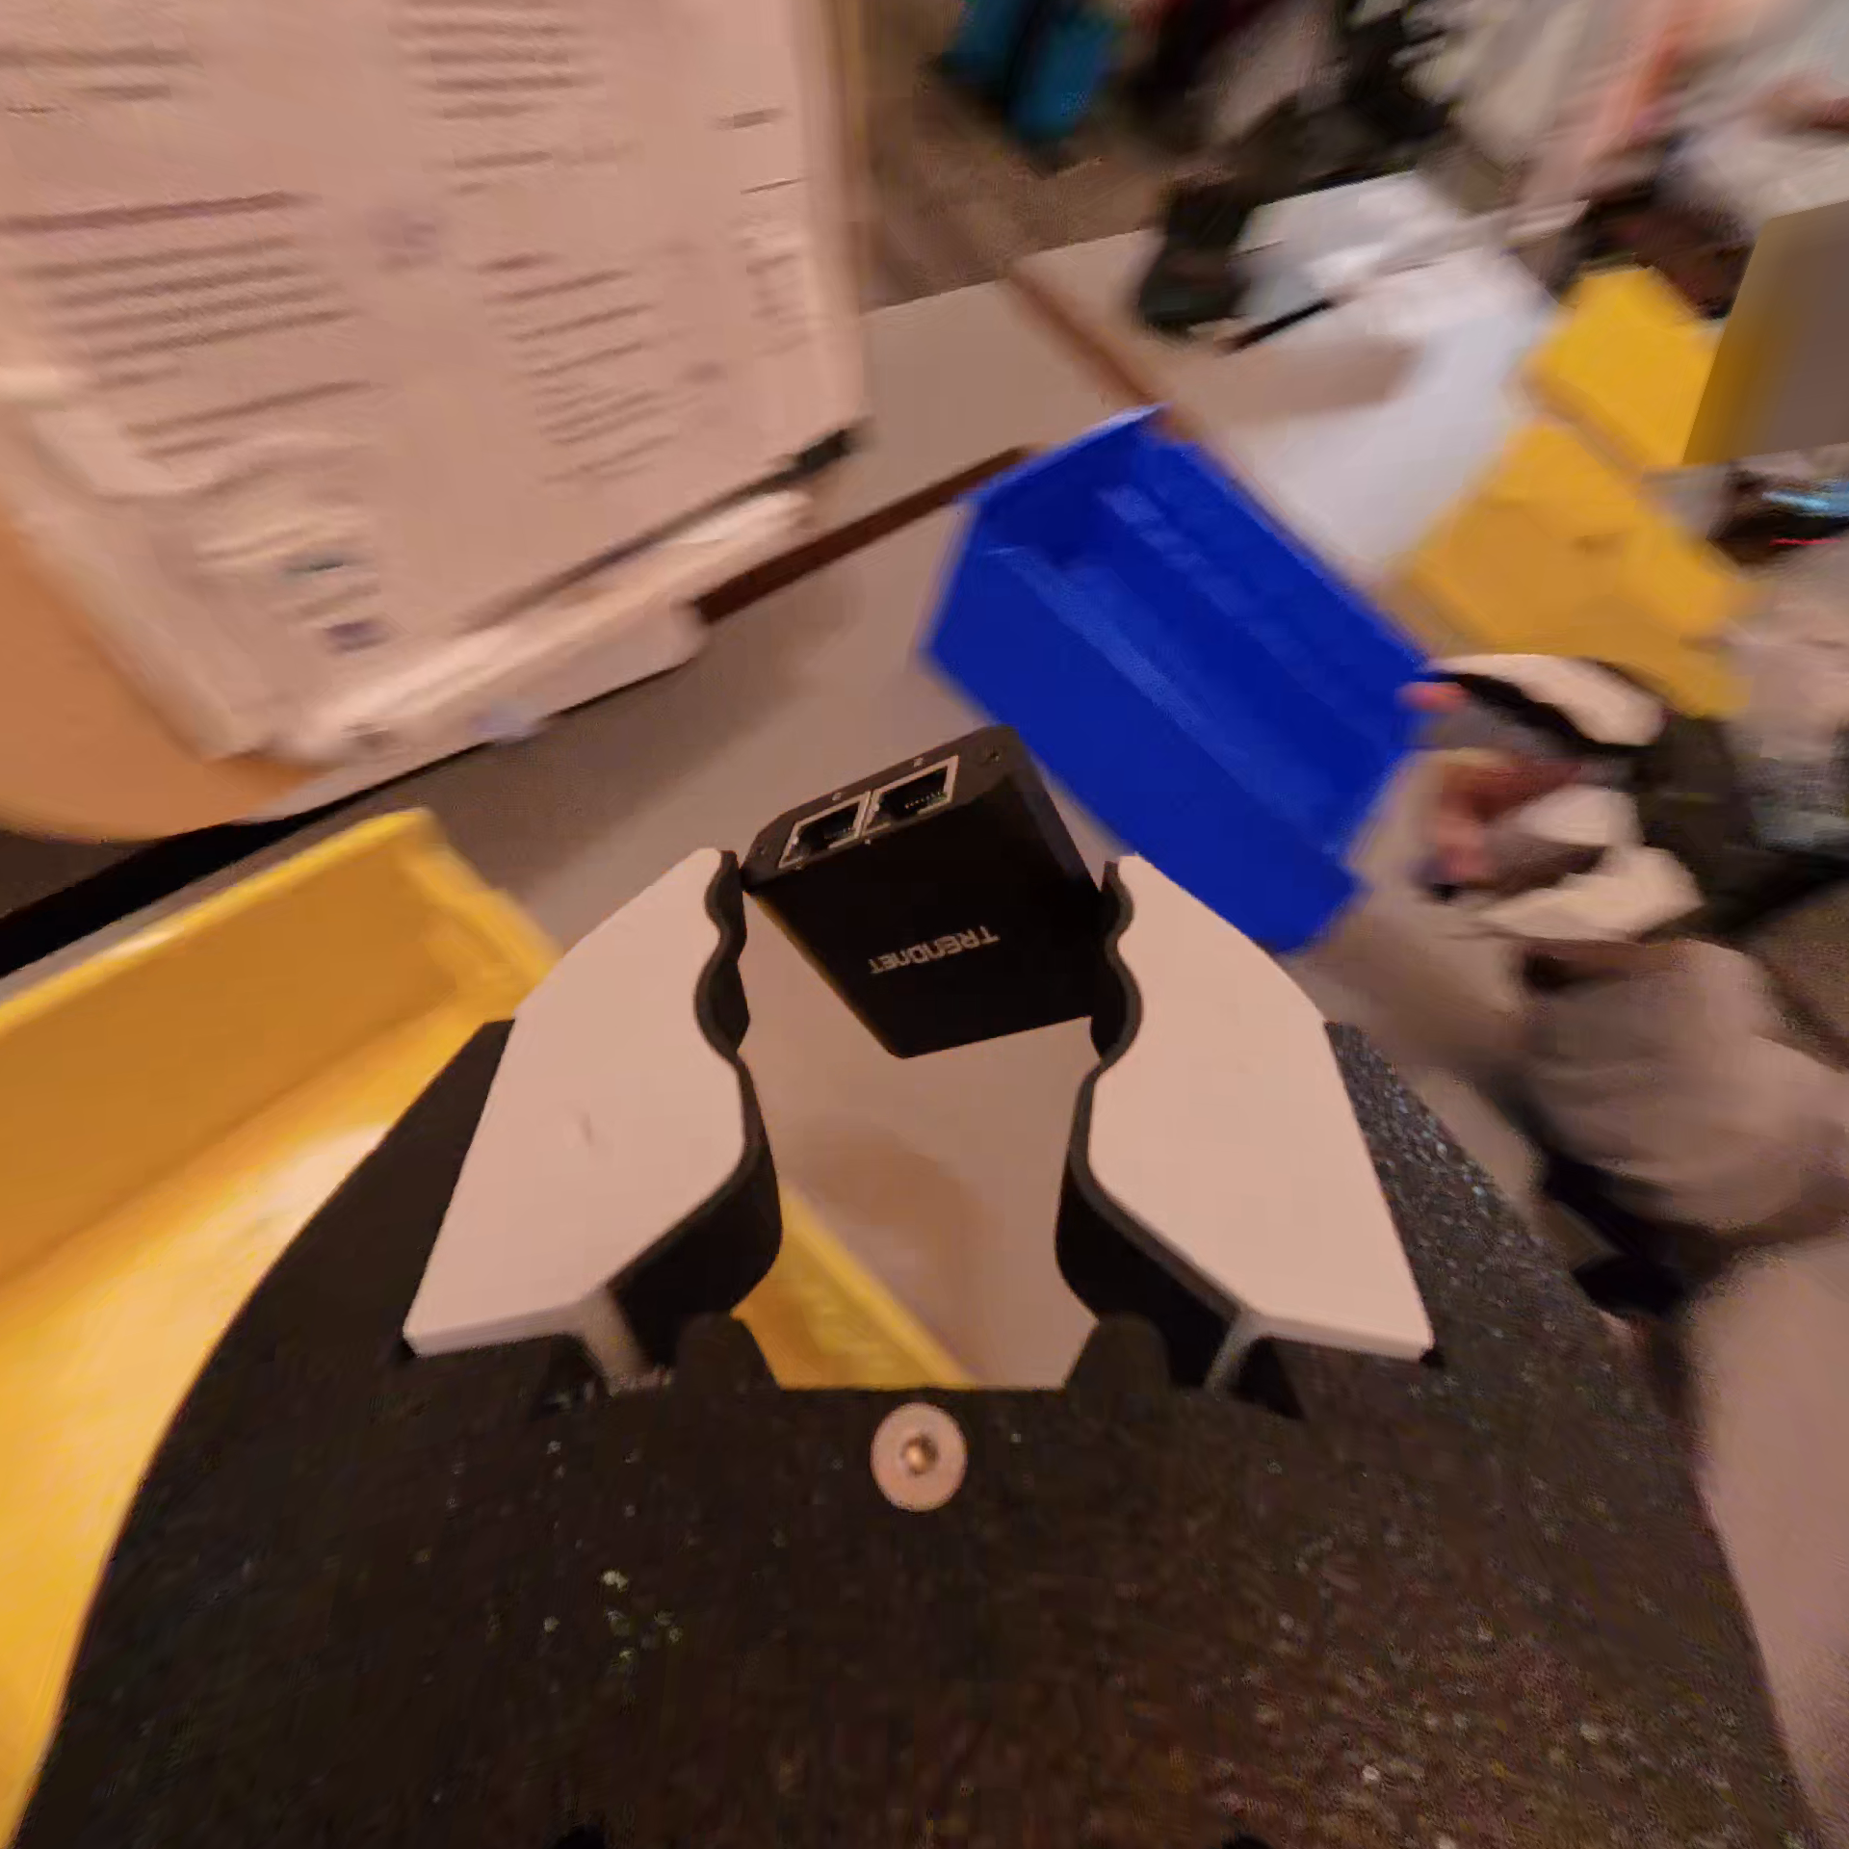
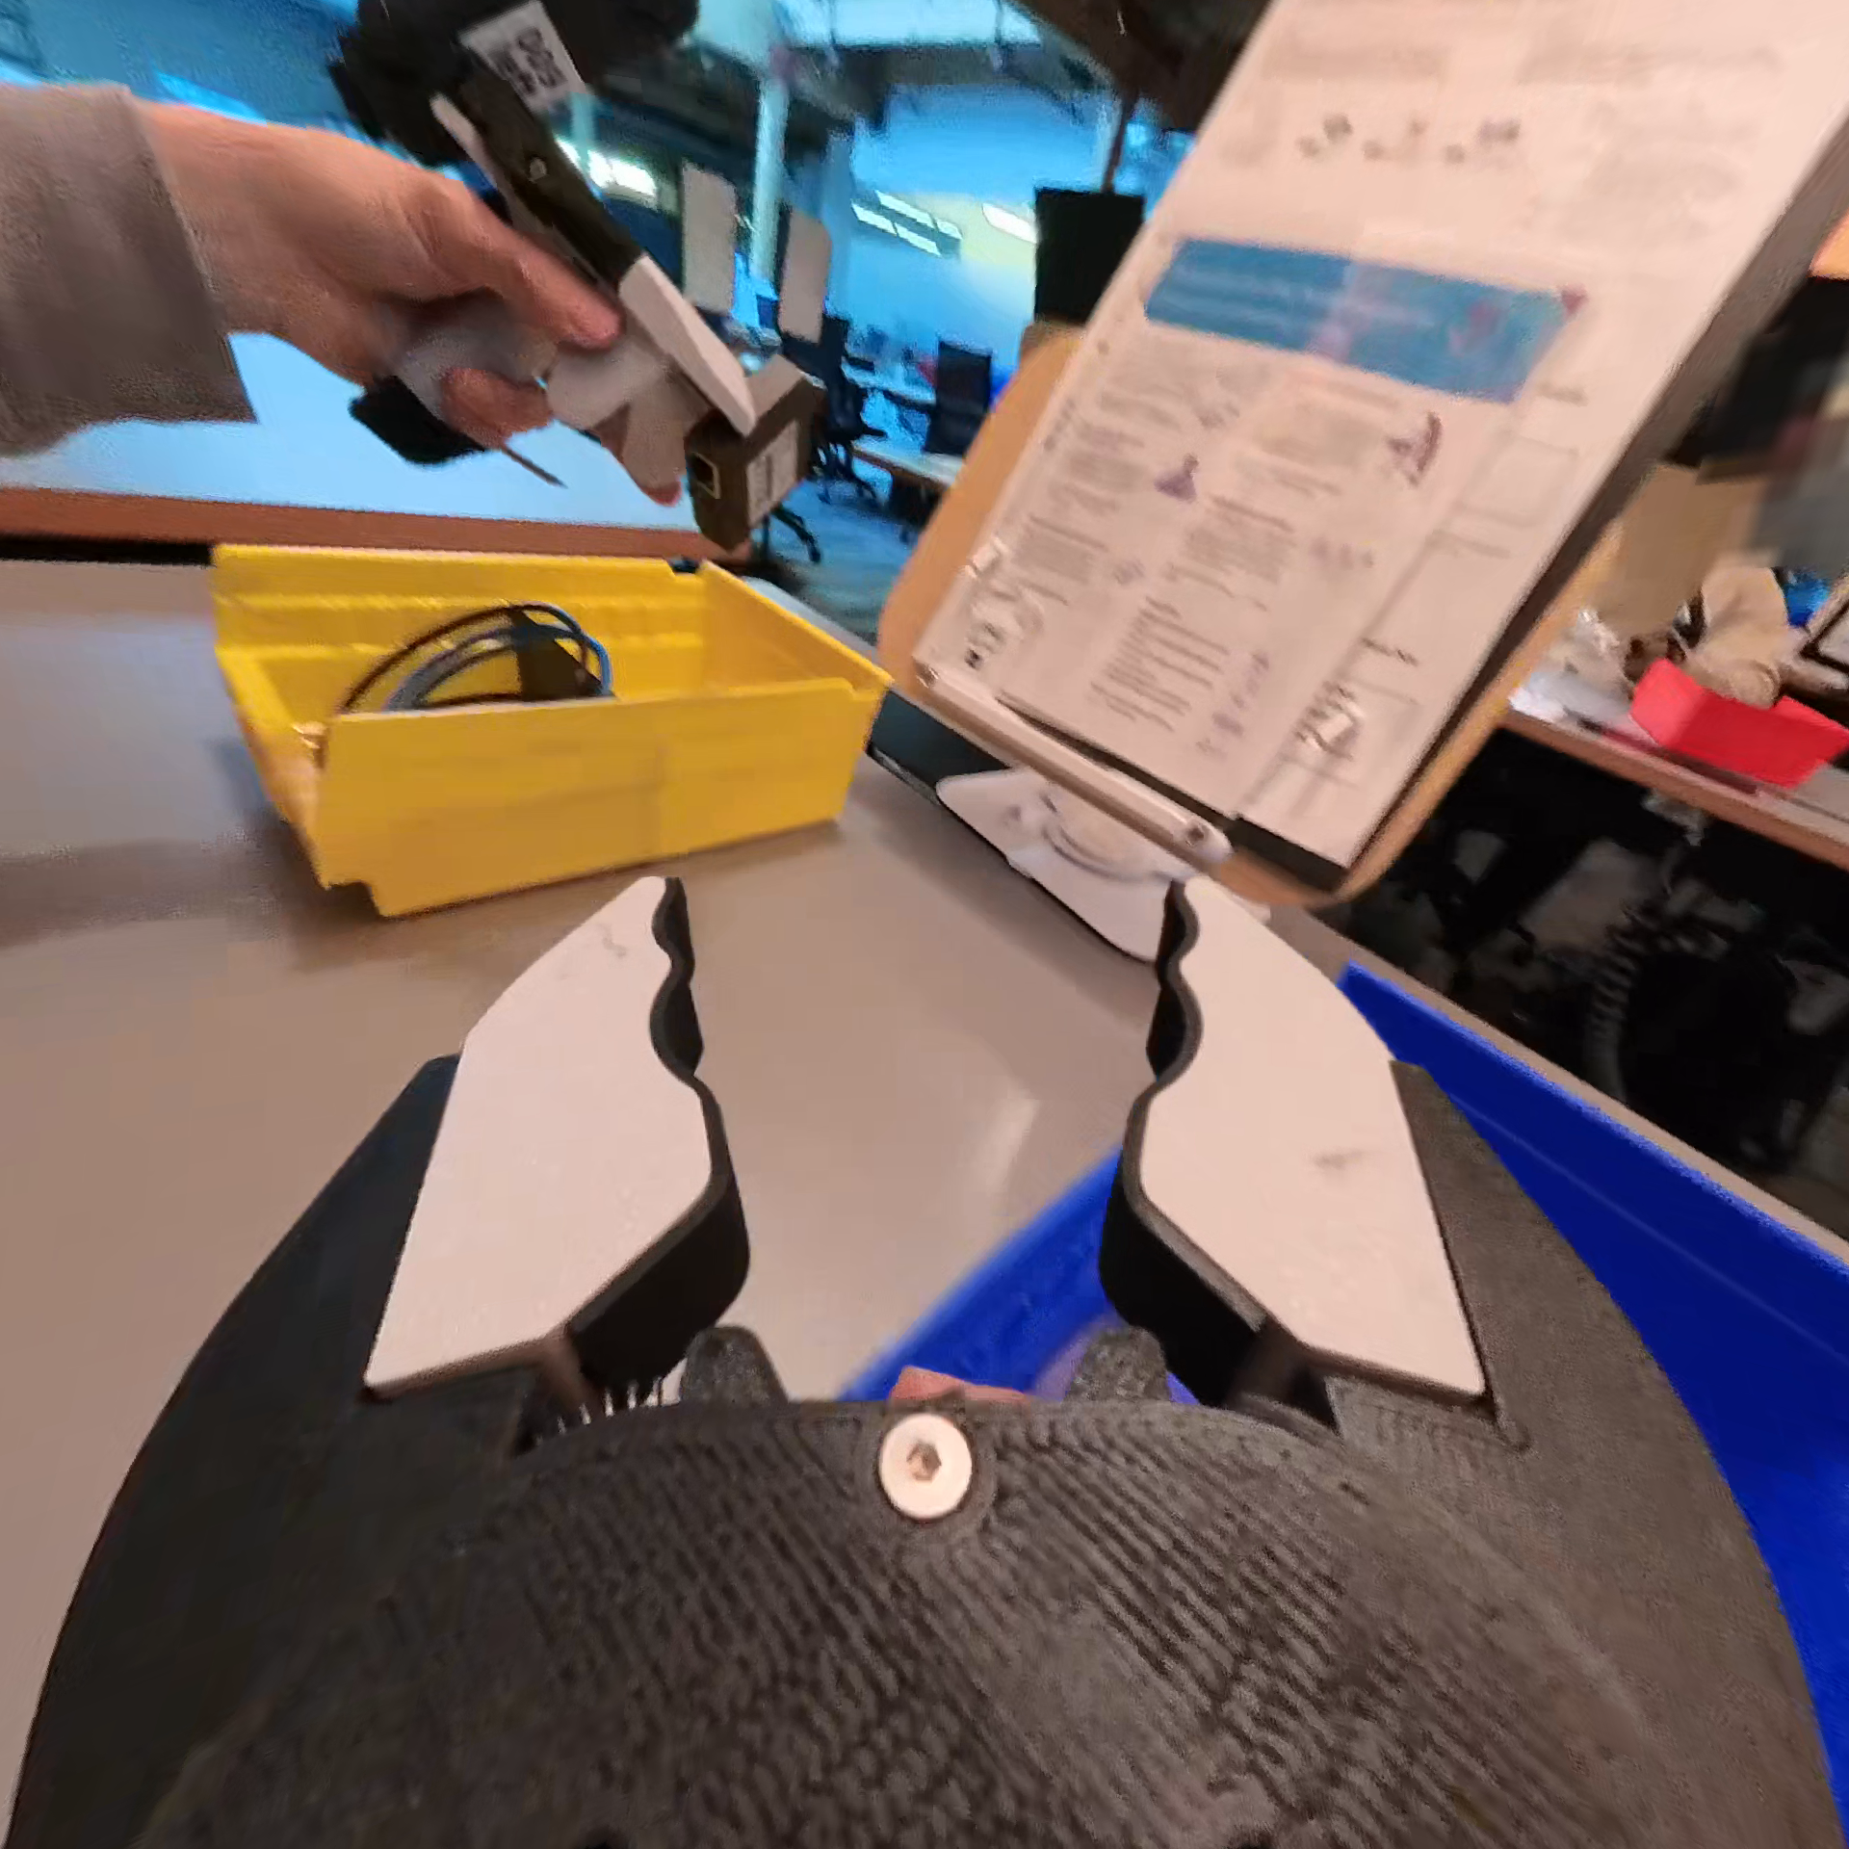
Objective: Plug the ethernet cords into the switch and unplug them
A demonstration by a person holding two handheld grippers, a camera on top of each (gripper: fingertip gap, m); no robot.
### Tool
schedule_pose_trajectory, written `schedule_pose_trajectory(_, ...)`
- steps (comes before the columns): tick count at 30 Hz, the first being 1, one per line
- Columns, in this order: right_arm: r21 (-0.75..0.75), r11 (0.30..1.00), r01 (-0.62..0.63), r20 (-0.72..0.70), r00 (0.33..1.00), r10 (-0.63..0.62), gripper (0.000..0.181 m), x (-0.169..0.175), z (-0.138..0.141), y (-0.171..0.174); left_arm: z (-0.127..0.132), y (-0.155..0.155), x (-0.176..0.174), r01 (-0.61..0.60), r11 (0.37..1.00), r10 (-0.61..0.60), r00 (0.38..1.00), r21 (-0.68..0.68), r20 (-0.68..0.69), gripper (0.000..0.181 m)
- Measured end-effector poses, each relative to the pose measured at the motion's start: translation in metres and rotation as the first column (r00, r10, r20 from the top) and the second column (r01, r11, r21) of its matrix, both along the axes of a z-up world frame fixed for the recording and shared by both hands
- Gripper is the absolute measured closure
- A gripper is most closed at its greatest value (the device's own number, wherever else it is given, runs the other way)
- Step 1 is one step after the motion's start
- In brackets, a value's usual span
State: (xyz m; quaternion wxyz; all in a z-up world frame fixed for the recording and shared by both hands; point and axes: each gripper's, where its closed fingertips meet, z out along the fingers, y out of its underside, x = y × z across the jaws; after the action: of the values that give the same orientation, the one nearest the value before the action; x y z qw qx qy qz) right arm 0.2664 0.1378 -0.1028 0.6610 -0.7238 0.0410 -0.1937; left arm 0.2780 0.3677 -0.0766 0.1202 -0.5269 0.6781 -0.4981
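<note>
My left gripper (image 1: 926, 880) is shut on a small black switch (image 1: 941, 910) and holds it in the air, its two empty ports facing away from me. In the right wrist view the same gripper (image 2: 740, 420) shows at upper left, held by a hand, with the switch (image 2: 750, 470) above the yellow bin (image 2: 560, 770). Coiled ethernet cords (image 2: 480, 650), black and blue-grey, lie inside that bin. My right gripper (image 2: 920, 931) is open and empty, low over the grey table (image 2: 900, 1001) at the edge of a blue bin (image 2: 1601, 1201).
A tilted white board with printed sheets (image 2: 1301, 450) stands on a white base at the table's far right edge. The blue bin (image 1: 1171, 670) and more yellow bins (image 1: 1591, 540) show blurred in the left wrist view. A red tray (image 2: 1731, 730) sits on a farther table. About 25 cm separates my left fingertips from my right.
</note>
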Motion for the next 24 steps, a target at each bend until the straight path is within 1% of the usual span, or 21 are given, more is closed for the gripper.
schedule_pose_trajectory(1, 0.019, 0.999, -0.030, 0.024, 0.999, 0.030, 0.091, -0.010, 0.003, 0.008, 0.008, -0.026, -0.015, 0.084, 0.995, -0.082, 0.996, -0.054, 0.048, 0.114)
schedule_pose_trajectory(3, 0.059, 0.994, -0.091, 0.085, 0.993, 0.086, 0.088, -0.032, 0.009, 0.024, 0.011, -0.073, -0.047, 0.236, 0.967, -0.221, 0.964, -0.095, 0.145, 0.114)
schedule_pose_trajectory(5, 0.079, 0.981, -0.175, 0.146, 0.976, 0.163, 0.087, -0.059, 0.011, 0.041, 0.003, -0.116, -0.078, 0.366, 0.922, -0.337, 0.918, -0.123, 0.210, 0.115)
schedule_pose_trajectory(7, 0.059, 0.962, -0.267, 0.188, 0.949, 0.252, 0.086, -0.085, 0.007, 0.055, -0.004, -0.150, -0.102, 0.452, 0.871, -0.394, 0.877, -0.194, 0.275, 0.116)
schedule_pose_trajectory(8, 0.042, 0.955, -0.293, 0.210, 0.937, 0.278, 0.085, -0.094, 0.003, 0.059, -0.008, -0.163, -0.112, 0.487, 0.843, -0.415, 0.859, -0.229, 0.300, 0.116)
schedule_pose_trajectory(9, 0.020, 0.946, -0.323, 0.228, 0.923, 0.310, 0.084, -0.103, -0.001, 0.063, -0.013, -0.173, -0.121, 0.516, 0.819, -0.436, 0.844, -0.251, 0.313, 0.116)
schedule_pose_trajectory(10, 0.000, 0.936, -0.351, 0.246, 0.908, 0.340, 0.085, -0.111, -0.005, 0.065, -0.018, -0.180, -0.126, 0.530, 0.808, -0.443, 0.835, -0.257, 0.327, 0.116)
schedule_pose_trajectory(11, -0.003, 0.934, -0.357, 0.268, 0.900, 0.344, 0.087, -0.115, -0.006, 0.067, -0.025, -0.185, -0.129, 0.527, 0.814, -0.439, 0.833, -0.245, 0.335, 0.117)
schedule_pose_trajectory(12, -0.010, 0.932, -0.362, 0.272, 0.896, 0.351, 0.095, -0.119, -0.010, 0.069, -0.035, -0.188, -0.130, 0.525, 0.820, -0.441, 0.834, -0.227, 0.333, 0.117)
schedule_pose_trajectory(13, -0.060, 0.913, -0.402, 0.271, 0.874, 0.403, 0.106, -0.127, -0.020, 0.073, -0.039, -0.189, -0.131, 0.516, 0.820, -0.428, 0.840, -0.248, 0.333, 0.117)
schedule_pose_trajectory(14, -0.086, 0.907, -0.413, 0.289, 0.861, 0.420, 0.118, -0.133, -0.025, 0.076, -0.041, -0.188, -0.130, 0.500, 0.818, -0.404, 0.851, -0.285, 0.334, 0.118)
schedule_pose_trajectory(16, -0.105, 0.924, -0.368, 0.372, 0.847, 0.379, 0.120, -0.135, -0.028, 0.080, -0.045, -0.185, -0.132, 0.486, 0.805, -0.378, 0.862, -0.341, 0.339, 0.120)
schedule_pose_trajectory(18, -0.174, 0.919, -0.355, 0.418, 0.818, 0.395, 0.120, -0.138, -0.037, 0.083, -0.050, -0.181, -0.134, 0.471, 0.818, -0.353, 0.864, -0.331, 0.358, 0.121)
schedule_pose_trajectory(20, -0.201, 0.925, -0.322, 0.474, 0.794, 0.380, 0.121, -0.138, -0.040, 0.085, -0.052, -0.177, -0.134, 0.435, 0.852, -0.307, 0.866, -0.292, 0.395, 0.122)
schedule_pose_trajectory(21, -0.220, 0.938, -0.267, 0.513, 0.786, 0.344, 0.120, -0.132, -0.041, 0.086, -0.055, -0.172, -0.130, 0.379, 0.886, -0.262, 0.885, -0.268, 0.386, 0.122)
schedule_pose_trajectory(22, -0.249, 0.948, -0.200, 0.553, 0.774, 0.309, 0.120, -0.123, -0.044, 0.087, -0.059, -0.165, -0.123, 0.302, 0.924, -0.206, 0.910, -0.234, 0.361, 0.116)
schedule_pose_trajectory(23, -0.277, 0.949, -0.151, 0.585, 0.757, 0.291, 0.120, -0.117, -0.046, 0.086, -0.064, -0.159, -0.119, 0.247, 0.951, -0.177, 0.928, -0.186, 0.328, 0.106)
schedule_pose_trajectory(24, -0.276, 0.951, -0.135, 0.610, 0.740, 0.282, 0.120, -0.116, -0.045, 0.085, -0.068, -0.157, -0.119, 0.232, 0.962, -0.180, 0.937, -0.146, 0.300, 0.097)
